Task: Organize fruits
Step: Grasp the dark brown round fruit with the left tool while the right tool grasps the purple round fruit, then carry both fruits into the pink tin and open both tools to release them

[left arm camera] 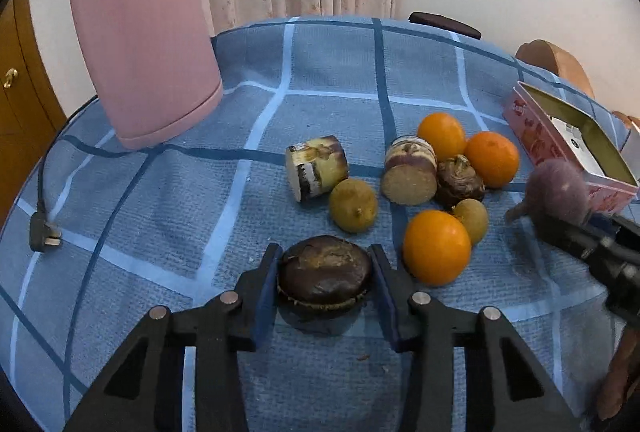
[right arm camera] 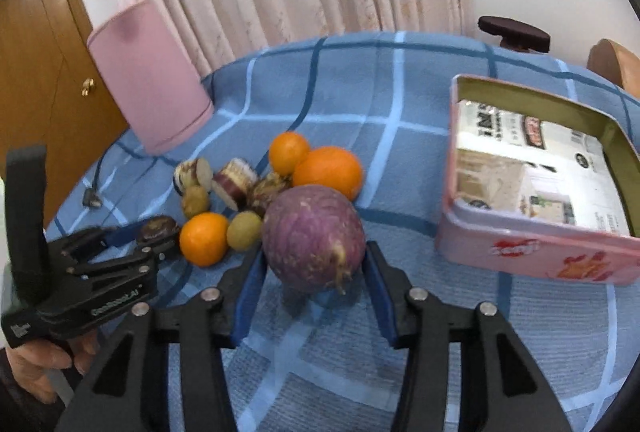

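My left gripper point(left arm camera: 325, 251) is shut on a dark brown, flattish water chestnut point(left arm camera: 324, 272) that rests on the blue checked cloth point(left arm camera: 160, 224); both blue pads touch its sides. My right gripper point(right arm camera: 315, 250) is shut on a round purple fruit point(right arm camera: 312, 232) with a dry stalk, just above the cloth. Behind them lies a pile: three oranges point(left arm camera: 436, 246), two cut sugarcane pieces point(left arm camera: 316, 168), two small yellow-green fruits point(left arm camera: 353, 205) and another dark chestnut point(left arm camera: 458, 180). In the right wrist view the left gripper point(right arm camera: 158, 236) is at the pile's left with its chestnut.
An open pink tin point(right arm camera: 520, 256) with a white carton inside stands on the right. A tall pink container point(left arm camera: 140, 44) stands at the back left, its black plug point(left arm camera: 44, 238) and cord near the table's left edge. A hand point(right arm camera: 36, 364) holds the left gripper.
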The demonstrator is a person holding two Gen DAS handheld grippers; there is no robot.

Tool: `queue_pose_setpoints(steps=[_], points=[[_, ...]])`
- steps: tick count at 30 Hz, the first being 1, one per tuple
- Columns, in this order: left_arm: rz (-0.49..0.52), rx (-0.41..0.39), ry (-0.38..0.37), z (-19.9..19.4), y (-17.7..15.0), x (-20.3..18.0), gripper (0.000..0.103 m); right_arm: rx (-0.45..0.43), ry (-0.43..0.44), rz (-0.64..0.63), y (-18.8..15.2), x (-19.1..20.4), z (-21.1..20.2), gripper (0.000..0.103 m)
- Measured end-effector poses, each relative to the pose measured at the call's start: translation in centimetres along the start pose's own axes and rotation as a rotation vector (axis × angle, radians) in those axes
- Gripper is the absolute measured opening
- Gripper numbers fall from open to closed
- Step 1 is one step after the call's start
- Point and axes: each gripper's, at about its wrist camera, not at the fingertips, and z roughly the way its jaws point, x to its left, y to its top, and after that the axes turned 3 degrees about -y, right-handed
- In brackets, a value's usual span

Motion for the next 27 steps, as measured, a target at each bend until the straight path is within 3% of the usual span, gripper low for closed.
queue_pose_setpoints(steps=[3,5,8,12,14,16,19,27], points=[[-0.033,-0.046,0.029,-0.8,0.2,0.3,0.045,-0.059,0.0,0.007,0.5,-0.3,-1.4,0.052],[-0.048,-0.132,0.047,-2.3,0.5,0.2,0.045,-0.108,-0.025,-0.012,1.0,-0.3,-2.6,0.052],[-0.032,-0.221,0.049,-4.2,1.5,-1.2,0.045,-0.206,-0.112,-0.034,1.8,-1.2,-4.9,0.052],[0.02,-0.303,0.016,-5.1,2.9,-4.9,0.045,-0.275,-0.215,0.003,2.6,-4.5,-6.9,0.052],[0.047,-0.314,-0.019,-4.9,3.6,-7.3,0.045,-0.292,-0.31,0.013,2.8,-6.5,-7.3,0.052],[0.07,-0.323,-0.057,-4.7,4.1,-9.4,0.045,-0.286,-0.35,0.044,2.8,-8.7,-7.7,0.052],[0.116,-0.333,-0.133,-3.7,5.1,-13.4,0.045,-0.263,-0.377,0.111,2.8,-12.0,-7.8,0.052],[0.183,-0.264,-0.2,-0.5,6.3,-21.2,0.045,-0.194,-0.391,0.181,2.5,-16.1,-7.7,0.052]])
